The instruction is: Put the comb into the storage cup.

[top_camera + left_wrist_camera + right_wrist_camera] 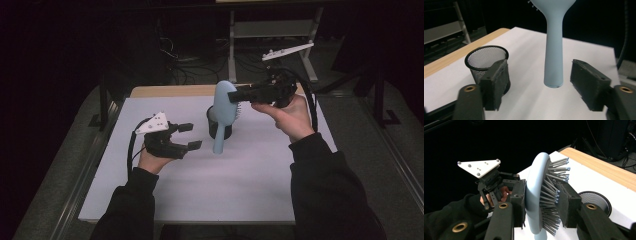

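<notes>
Hairbrush (224, 107): pale blue, upright, head clamped in right gripper (240, 95) jaws; handle just beside mesh cup (219, 131); left gripper (190, 136) near cup, jaws open, empty.

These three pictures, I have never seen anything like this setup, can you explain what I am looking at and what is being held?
A person sits at a white table and holds a hand-operated gripper in each hand; there is no robot arm. One picture comes from a camera above, looking down at the table. The other two come from cameras riding on each gripper, looking along its two black fingers.

The right gripper is shut on the head of a light blue hairbrush: in its own view one pad presses the smooth back and the other the bristles. The brush hangs handle down, beside a black mesh cup standing on the table.

The left gripper is open and holds nothing; in its view the brush handle hangs beyond the spread fingers.
</notes>
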### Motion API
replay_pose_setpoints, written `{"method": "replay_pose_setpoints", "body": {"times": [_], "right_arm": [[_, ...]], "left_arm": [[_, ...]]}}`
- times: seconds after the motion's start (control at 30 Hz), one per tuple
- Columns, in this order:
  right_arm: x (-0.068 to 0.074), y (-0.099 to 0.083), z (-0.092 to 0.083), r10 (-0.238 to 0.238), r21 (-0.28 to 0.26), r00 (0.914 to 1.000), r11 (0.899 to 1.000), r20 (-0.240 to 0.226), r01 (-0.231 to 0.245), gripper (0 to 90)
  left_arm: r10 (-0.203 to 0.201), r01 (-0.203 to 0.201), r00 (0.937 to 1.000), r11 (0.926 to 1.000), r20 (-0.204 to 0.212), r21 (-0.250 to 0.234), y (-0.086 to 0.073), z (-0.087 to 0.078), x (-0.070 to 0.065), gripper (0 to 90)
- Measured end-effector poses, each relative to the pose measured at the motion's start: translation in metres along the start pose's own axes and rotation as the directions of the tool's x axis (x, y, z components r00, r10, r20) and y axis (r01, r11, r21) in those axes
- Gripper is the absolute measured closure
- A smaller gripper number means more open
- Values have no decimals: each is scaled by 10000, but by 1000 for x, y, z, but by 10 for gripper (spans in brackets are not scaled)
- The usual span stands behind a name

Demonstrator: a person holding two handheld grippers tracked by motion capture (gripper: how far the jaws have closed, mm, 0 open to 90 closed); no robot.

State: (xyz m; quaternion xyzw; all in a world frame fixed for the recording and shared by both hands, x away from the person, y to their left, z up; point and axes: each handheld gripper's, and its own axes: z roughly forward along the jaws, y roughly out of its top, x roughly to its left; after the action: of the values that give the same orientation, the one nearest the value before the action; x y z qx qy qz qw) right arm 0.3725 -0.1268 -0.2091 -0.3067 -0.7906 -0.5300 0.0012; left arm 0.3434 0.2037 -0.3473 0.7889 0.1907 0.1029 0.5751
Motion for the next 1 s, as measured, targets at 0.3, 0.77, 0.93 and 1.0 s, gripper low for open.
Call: {"method": "replay_pose_setpoints", "body": {"times": [0.3,0.77,0.93,1.0], "right_arm": [[-2,8,-2,-3,-189,9999,9998,125,5,615],[-8,24,1,-208,-424,9990,9988,404,225,618],[-8,30,0,-240,-484,9981,9985,564,268,617],[-9,33,0,-240,-547,9978,9981,619,274,617]], "left_arm": [[-756,762,9970,9964,-165,374,-4,-5,8,76],[-1045,1064,9925,9939,-632,281,-19,-22,17,0],[-1239,1267,9904,9909,-615,446,-28,-28,20,0],[-1258,1292,9897,9905,-688,471,-32,-31,20,0]]}}
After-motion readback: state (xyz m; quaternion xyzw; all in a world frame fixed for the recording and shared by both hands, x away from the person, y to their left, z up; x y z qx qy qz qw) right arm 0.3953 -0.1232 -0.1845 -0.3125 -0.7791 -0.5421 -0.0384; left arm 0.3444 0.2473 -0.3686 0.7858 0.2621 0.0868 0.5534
